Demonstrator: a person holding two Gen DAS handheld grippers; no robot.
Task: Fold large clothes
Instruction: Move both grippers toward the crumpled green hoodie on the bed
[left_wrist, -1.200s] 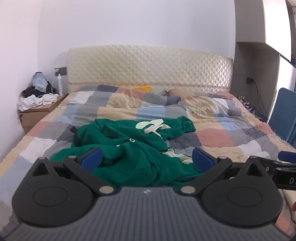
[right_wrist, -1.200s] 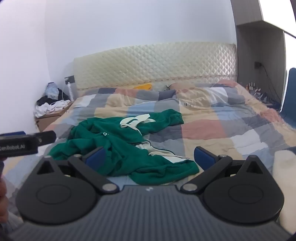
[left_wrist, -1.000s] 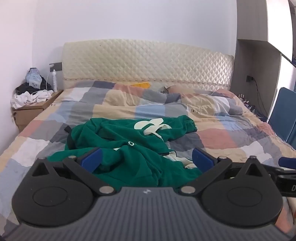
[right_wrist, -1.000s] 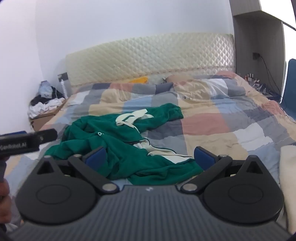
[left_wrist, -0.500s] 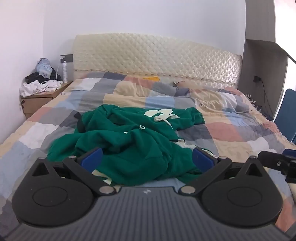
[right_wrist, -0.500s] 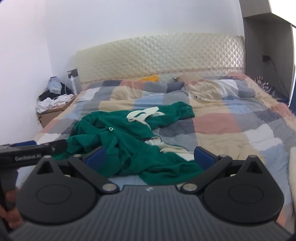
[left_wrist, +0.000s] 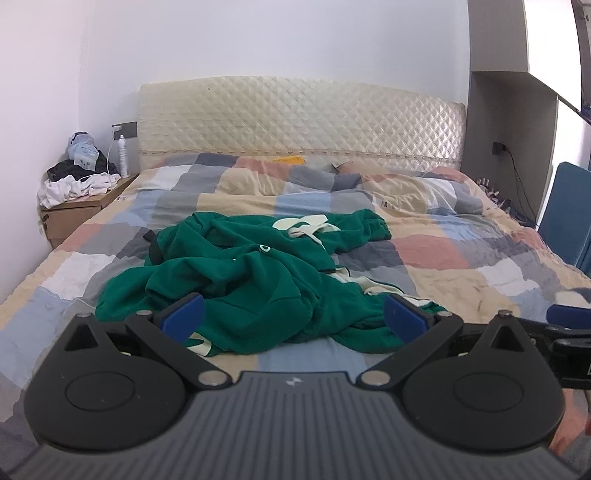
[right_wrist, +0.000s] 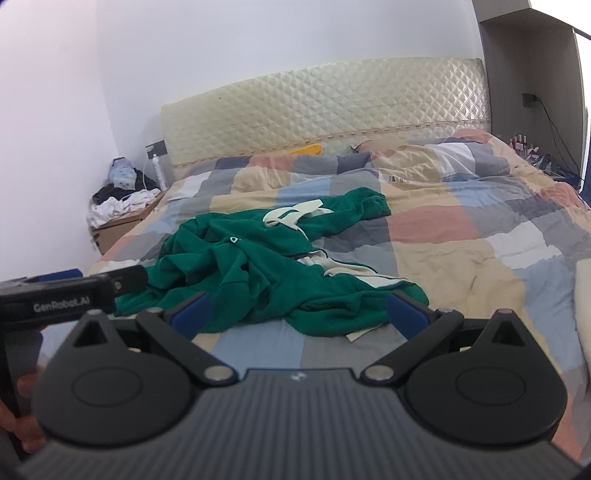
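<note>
A crumpled green hoodie (left_wrist: 255, 280) (right_wrist: 258, 266) with cream lining and drawstrings lies in a heap on the checked bedcover (left_wrist: 436, 254) (right_wrist: 461, 229). My left gripper (left_wrist: 293, 319) hovers open just short of the heap's near edge, its blue pads wide apart with nothing between them. My right gripper (right_wrist: 299, 314) is open too, near the hoodie's front hem and clear of the cloth. The left gripper's body (right_wrist: 59, 295) shows at the left edge of the right wrist view, and the right gripper's tip (left_wrist: 569, 317) shows at the right edge of the left wrist view.
A quilted cream headboard (left_wrist: 303, 118) stands at the far end of the bed. At far left a bedside table (left_wrist: 77, 210) holds a pile of clothes and a bottle. A grey cabinet (left_wrist: 513, 122) and a blue chair (left_wrist: 565, 210) stand to the right.
Both grippers have swayed slightly and moved a little nearer to the hoodie. Their fingers stayed open, and the hoodie has not moved.
</note>
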